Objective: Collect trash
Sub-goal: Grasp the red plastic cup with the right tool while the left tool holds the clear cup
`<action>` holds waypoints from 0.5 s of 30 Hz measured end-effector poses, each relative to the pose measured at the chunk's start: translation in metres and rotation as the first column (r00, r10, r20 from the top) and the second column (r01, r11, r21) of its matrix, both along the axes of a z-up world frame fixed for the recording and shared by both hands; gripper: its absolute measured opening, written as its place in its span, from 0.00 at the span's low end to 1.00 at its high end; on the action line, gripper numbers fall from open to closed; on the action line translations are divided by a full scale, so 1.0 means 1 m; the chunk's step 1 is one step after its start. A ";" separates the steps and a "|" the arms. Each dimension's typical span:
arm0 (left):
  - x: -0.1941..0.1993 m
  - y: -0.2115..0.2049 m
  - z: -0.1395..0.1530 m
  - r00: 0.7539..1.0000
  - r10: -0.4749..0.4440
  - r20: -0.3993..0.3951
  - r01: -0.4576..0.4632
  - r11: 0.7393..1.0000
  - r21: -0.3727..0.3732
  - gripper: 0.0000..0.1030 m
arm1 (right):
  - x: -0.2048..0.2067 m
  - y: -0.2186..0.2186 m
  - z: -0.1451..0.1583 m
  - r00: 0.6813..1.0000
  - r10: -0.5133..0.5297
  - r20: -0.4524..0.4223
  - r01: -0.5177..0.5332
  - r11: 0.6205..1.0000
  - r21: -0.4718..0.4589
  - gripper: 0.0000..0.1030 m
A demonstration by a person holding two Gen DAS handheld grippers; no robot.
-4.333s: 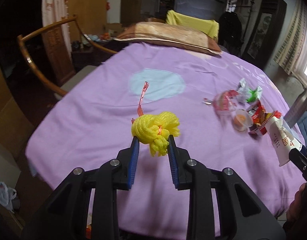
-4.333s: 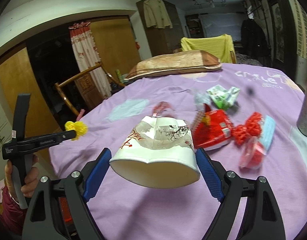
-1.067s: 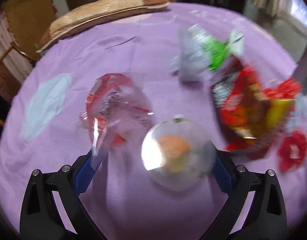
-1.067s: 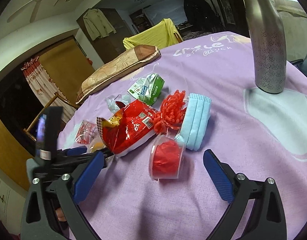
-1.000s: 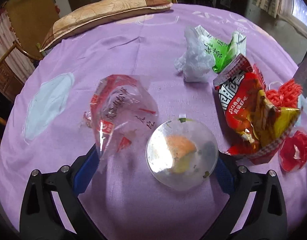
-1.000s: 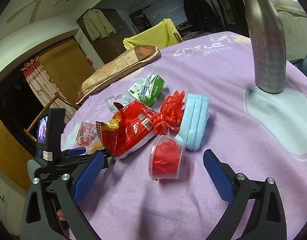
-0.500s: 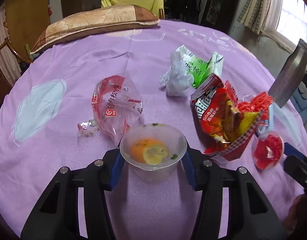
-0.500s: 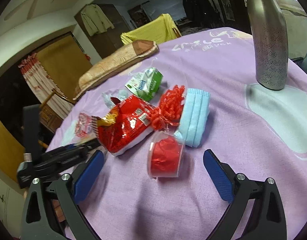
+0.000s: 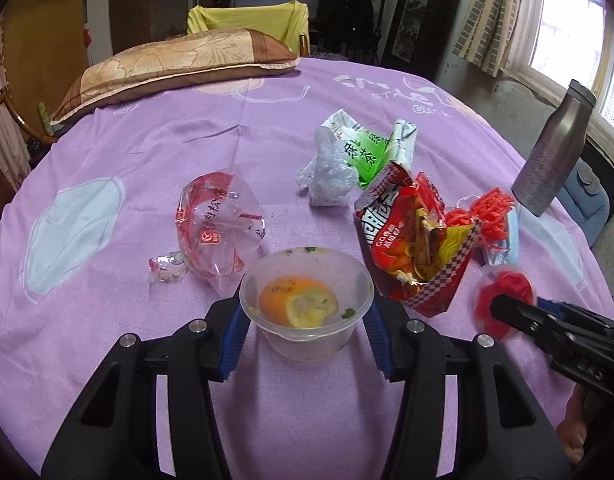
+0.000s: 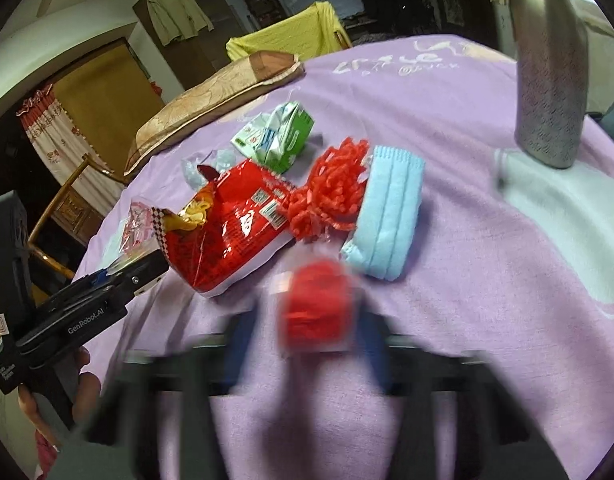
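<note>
Trash lies strewn over the purple cloth (image 9: 119, 360), and the clear plastic bowl (image 9: 307, 312) is our landmark: round, thin-walled, orange residue and a lemon slice inside. The left gripper (image 9: 305, 330) is clamped on it, blue pads pressed to both sides. Beside the bowl on its right, the crinkly red snack bag (image 9: 411, 236) carries white Chinese characters and a checkered edge. Beyond the bowl, a transparent wrapper (image 9: 219, 228) with red print, a crumpled grey film and a green tea pack (image 9: 371, 152). Further right, the right gripper (image 10: 307, 320) has just been closing (badly blurred here) with the small clear cup of red stuff (image 10: 317, 308) between its pads; whether they press on it I cannot tell. Past that cup: frizzy red netting (image 10: 331, 192), a pleated blue face mask (image 10: 387, 208), a textured steel bottle (image 10: 547, 72). "GenRobot.AI" reads on the left tool's arm.
</note>
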State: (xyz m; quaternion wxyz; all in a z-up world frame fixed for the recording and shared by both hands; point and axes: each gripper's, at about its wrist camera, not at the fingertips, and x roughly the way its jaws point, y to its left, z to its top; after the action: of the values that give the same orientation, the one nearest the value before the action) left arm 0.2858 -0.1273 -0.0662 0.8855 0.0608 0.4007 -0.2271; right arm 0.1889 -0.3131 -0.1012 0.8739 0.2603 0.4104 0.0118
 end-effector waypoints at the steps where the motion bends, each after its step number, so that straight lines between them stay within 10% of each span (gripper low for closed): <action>1: -0.001 0.000 0.001 1.000 -0.011 0.003 0.011 1.000 -0.011 0.50 | -0.002 -0.001 0.001 1.000 -0.001 0.015 0.000 1.000 0.014 0.30; 15: -0.039 0.029 0.020 0.999 0.031 0.021 -0.029 0.997 -0.069 0.50 | -0.011 -0.002 0.012 0.996 -0.005 0.095 0.003 1.000 0.014 0.30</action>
State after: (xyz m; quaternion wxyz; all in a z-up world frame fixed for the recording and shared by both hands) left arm 0.2467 -0.0987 -0.0463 0.8948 0.0266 0.3837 -0.2268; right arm 0.1778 -0.3153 -0.0889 0.8905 0.2664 0.3679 0.0253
